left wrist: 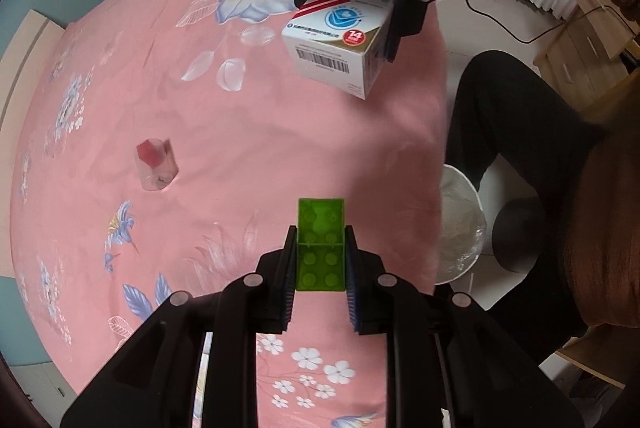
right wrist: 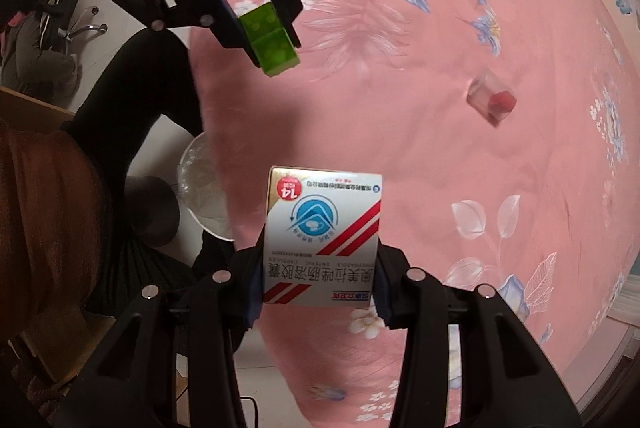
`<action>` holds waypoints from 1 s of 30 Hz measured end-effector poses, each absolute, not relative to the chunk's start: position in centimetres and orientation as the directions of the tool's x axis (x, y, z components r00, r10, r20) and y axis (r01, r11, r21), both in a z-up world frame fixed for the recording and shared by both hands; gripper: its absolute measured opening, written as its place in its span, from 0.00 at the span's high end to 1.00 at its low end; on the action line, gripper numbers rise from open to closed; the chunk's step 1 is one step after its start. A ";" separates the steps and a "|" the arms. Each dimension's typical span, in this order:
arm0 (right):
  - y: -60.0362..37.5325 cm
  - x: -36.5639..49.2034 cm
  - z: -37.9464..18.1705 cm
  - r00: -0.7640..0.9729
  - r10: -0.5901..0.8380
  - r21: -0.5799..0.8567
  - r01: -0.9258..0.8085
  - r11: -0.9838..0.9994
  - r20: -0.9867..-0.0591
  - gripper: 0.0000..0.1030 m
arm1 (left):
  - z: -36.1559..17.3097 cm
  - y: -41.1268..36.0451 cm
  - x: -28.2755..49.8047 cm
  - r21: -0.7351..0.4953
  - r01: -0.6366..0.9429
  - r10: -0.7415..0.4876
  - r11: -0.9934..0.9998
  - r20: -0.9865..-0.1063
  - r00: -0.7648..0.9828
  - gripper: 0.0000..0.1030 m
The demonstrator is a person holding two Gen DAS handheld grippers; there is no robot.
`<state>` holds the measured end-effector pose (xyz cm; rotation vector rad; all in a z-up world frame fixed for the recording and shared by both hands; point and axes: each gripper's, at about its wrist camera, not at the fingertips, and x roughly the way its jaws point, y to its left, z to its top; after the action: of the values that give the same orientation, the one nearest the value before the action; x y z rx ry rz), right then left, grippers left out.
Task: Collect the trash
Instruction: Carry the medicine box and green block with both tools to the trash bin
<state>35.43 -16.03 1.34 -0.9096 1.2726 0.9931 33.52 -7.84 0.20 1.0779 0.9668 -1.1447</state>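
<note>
Both grippers are loaded and raised over the bed: the left gripper (left wrist: 320,260) is closed on a translucent green toy brick (left wrist: 321,246), its pads pressed flat to the brick's two long sides, and the right gripper (right wrist: 318,280) is closed on a white medicine box (right wrist: 322,236) with red stripes and a blue emblem, held by its narrow sides with most of the carton jutting forward beyond the fingers. The step in hand looks like carrying both to the white bin (left wrist: 460,224) lined with a clear bag, which stands on the floor just off the near right edge of the bed in the left wrist view, beside the person's dark-trousered leg. To do it well, bring each load squarely over the bin's mouth before letting go, one at a time so the grippers do not crowd each other, and keep the box level, since it is gripped only at its rear part. One more piece, a small clear plastic case with a red insert (left wrist: 156,164), lies on the bedspread to the left, well apart from both grippers. The surface is a soft pink floral bedspread (left wrist: 240,132); past its right edge are pale floor tiles, light wooden furniture, a trailing black cable and a white curtain
</note>
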 end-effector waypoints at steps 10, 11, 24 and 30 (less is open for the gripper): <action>-16.1 28.3 1.9 0.050 0.076 -0.026 -0.957 0.289 -0.996 0.57 | 0.5 -8.5 27.6 0.154 0.987 -0.205 0.038 -0.966 0.159 0.77; -16.1 27.4 1.8 0.049 0.073 -0.026 -0.958 0.284 -0.996 0.57 | 0.4 -8.5 26.9 0.158 0.987 -0.203 0.034 -0.966 0.162 0.77; -14.4 20.6 -0.5 0.040 0.042 -0.029 -0.970 0.242 -0.998 0.57 | -1.4 -7.7 21.0 0.133 0.991 -0.209 0.014 -0.969 0.133 0.77; -13.5 18.8 -2.3 0.020 0.028 -0.013 -0.973 0.230 -0.999 0.57 | -3.1 -7.3 19.1 0.114 0.994 -0.209 0.003 -0.971 0.112 0.77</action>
<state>18.82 -13.47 -2.34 -1.0237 1.2763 1.0396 19.10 -7.26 -3.09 1.1110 0.9678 -1.2243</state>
